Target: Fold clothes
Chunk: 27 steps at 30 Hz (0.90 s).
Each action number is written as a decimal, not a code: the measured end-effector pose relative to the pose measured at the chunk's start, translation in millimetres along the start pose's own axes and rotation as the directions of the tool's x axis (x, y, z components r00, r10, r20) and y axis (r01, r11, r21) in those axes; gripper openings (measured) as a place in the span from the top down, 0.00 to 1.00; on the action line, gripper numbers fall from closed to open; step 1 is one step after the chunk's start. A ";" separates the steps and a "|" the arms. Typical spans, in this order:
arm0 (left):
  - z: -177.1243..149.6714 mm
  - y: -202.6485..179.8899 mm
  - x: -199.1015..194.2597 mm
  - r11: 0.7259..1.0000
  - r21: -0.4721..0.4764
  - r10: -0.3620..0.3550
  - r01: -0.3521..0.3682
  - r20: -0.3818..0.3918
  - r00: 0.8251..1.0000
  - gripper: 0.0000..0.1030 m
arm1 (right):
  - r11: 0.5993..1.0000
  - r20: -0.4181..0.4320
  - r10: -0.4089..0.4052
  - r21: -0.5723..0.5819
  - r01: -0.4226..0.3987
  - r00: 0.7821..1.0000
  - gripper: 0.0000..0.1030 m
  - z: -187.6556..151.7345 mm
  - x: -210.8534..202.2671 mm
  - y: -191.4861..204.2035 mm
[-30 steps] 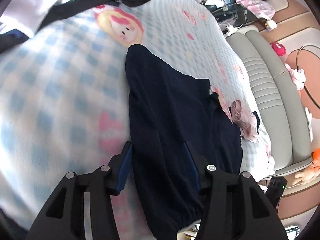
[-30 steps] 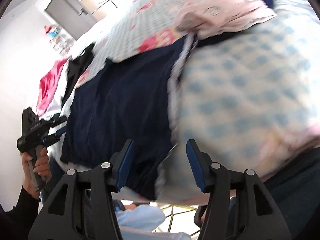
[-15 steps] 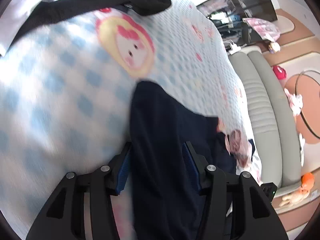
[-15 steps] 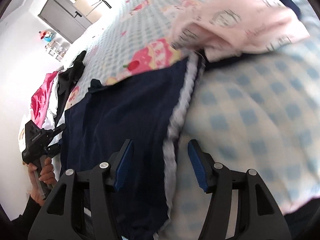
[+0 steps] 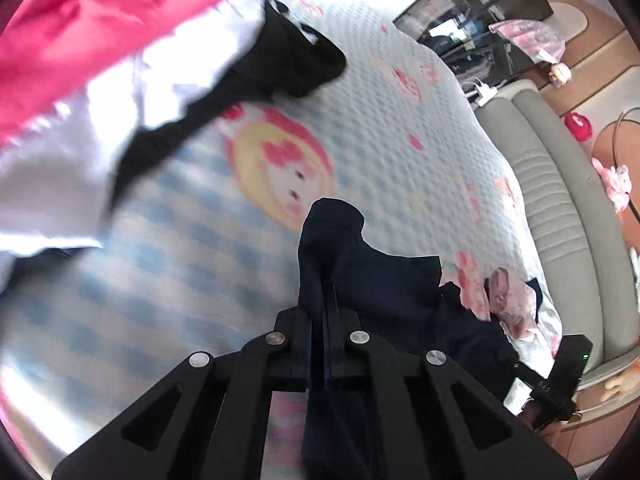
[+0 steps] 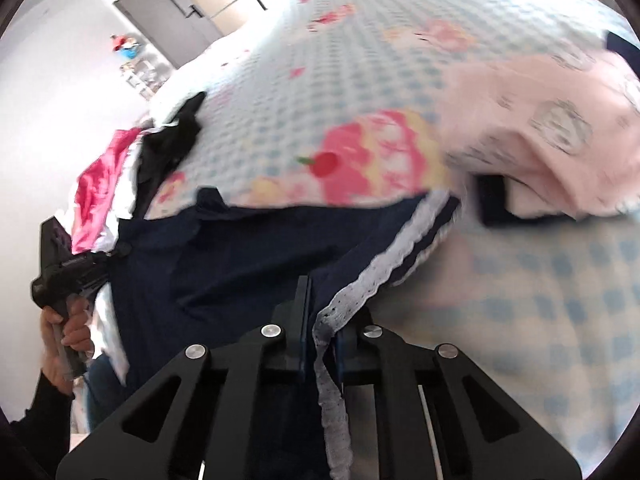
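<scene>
We see a big bed with a blue checked blanket (image 5: pixel 168 248), and we tell every place from that blanket. The dark blue garment (image 5: pixel 384 280) lies on the blanket, with part of it lifted off the blanket. Our left gripper (image 5: pixel 322 300) has just closed its jaws, and now they pinch a fold of the dark blue garment that sticks up between them. Our right gripper (image 6: pixel 320 308) has just closed too, and its jaws pinch the edge of the same garment (image 6: pixel 224 264) right where the white lace trim (image 6: pixel 384 264) runs. From the right wrist view we also see the left gripper's handle (image 6: pixel 68 276) in a hand (image 6: pixel 64 344) at the blanket's edge. A pink printed cloth (image 6: pixel 552 128) lies on the blanket past the lace trim. A pile with a red cloth (image 5: pixel 92 28), a white cloth (image 5: pixel 60 184) and a black cloth (image 5: pixel 288 60) sits on the far part of the blanket. A grey padded bench (image 5: pixel 560 216) stands beside the bed, off the blanket.
</scene>
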<state>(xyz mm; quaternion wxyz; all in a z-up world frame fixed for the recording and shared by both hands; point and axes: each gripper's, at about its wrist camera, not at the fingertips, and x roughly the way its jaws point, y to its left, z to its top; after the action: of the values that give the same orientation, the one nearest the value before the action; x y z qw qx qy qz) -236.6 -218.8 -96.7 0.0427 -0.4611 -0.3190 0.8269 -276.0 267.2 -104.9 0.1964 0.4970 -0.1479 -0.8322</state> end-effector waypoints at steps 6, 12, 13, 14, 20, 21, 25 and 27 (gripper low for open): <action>15.4 22.5 9.4 0.996 -0.005 0.088 -0.089 -0.107 0.990 0.93 | 0.997 -0.034 -0.079 -0.020 0.078 0.996 0.92 -2.9 21.2 13.4; 2.3 -8.7 -18.4 0.955 0.152 0.248 -0.255 0.064 0.967 0.92 | 0.988 -0.112 -0.152 -0.009 0.152 0.982 0.79 -17.5 19.7 -5.0; 1.2 -18.4 -20.2 0.959 0.174 0.212 -0.222 0.075 0.974 0.88 | 0.984 -0.092 -0.180 -0.034 0.177 0.979 0.71 -16.0 12.1 -2.4; 0.7 -30.4 -16.5 0.964 0.203 0.161 -0.169 0.057 0.985 0.85 | 0.977 -0.072 -0.208 -0.060 0.204 0.975 0.65 -14.5 4.5 0.3; -14.2 -107.9 57.5 0.931 0.362 -0.010 0.049 -0.109 0.994 0.58 | 0.957 0.035 -0.250 -0.143 0.252 0.968 0.51 11.2 -9.9 30.4; -14.2 -111.5 75.5 0.932 0.360 0.003 0.047 -0.137 0.991 0.57 | 0.961 0.016 -0.249 -0.120 0.249 0.968 0.51 14.0 -2.3 28.3; -12.1 -125.7 122.4 0.931 0.364 0.054 0.014 -0.176 0.983 0.57 | 0.978 -0.066 -0.206 0.014 0.208 0.976 0.41 17.8 26.6 7.2; -13.9 -136.2 125.0 0.918 0.396 0.042 0.020 -0.145 0.989 0.85 | 0.980 -0.079 -0.179 0.072 0.185 0.981 0.31 18.6 39.9 -5.0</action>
<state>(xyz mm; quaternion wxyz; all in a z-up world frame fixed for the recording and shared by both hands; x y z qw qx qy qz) -327.4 -58.5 -116.5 0.1546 -0.5058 -0.1382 0.8373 -310.5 253.6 -129.2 0.1046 0.5457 -0.1274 -0.8216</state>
